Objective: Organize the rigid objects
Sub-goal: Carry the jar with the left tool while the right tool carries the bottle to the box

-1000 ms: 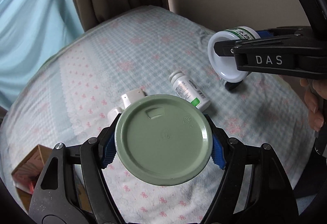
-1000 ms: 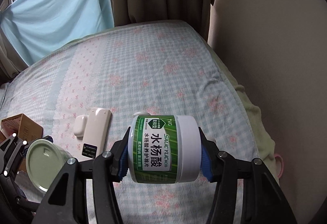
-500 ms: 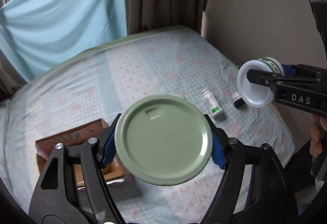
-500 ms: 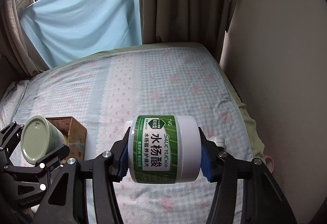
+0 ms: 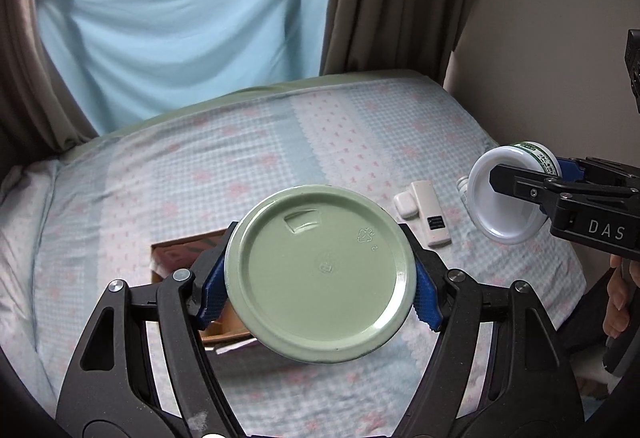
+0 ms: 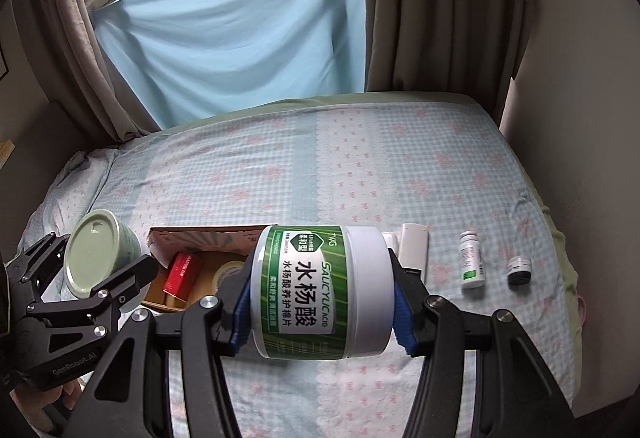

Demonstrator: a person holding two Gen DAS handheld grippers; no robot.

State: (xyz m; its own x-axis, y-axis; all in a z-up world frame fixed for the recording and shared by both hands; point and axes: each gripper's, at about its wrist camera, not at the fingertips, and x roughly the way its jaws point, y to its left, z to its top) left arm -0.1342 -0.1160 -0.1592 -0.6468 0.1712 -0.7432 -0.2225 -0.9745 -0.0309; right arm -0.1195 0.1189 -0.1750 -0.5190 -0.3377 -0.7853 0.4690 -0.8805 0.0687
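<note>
My left gripper (image 5: pixel 320 278) is shut on a pale green tin (image 5: pixel 320 274), whose round lid faces the camera; it also shows in the right wrist view (image 6: pixel 96 254). My right gripper (image 6: pixel 320 294) is shut on a white jar with a green label (image 6: pixel 320 290), held sideways above the bed; it also shows in the left wrist view (image 5: pixel 508 198). An open cardboard box (image 6: pixel 192 270) lies on the bed below both, with a red packet (image 6: pixel 182 274) and a tape roll (image 6: pixel 228 272) inside.
A white remote (image 6: pixel 412 250) and a small white case (image 5: pixel 405 204) lie on the checked bedsheet (image 6: pixel 320 174). A small white bottle (image 6: pixel 471 258) and a tiny dark jar (image 6: pixel 519 270) lie further right. Curtains and a wall stand behind and to the right.
Both grippers have risen and drawn back from the bed with their loads. The box has come into view beneath them and the objects on the sheet look smaller.
</note>
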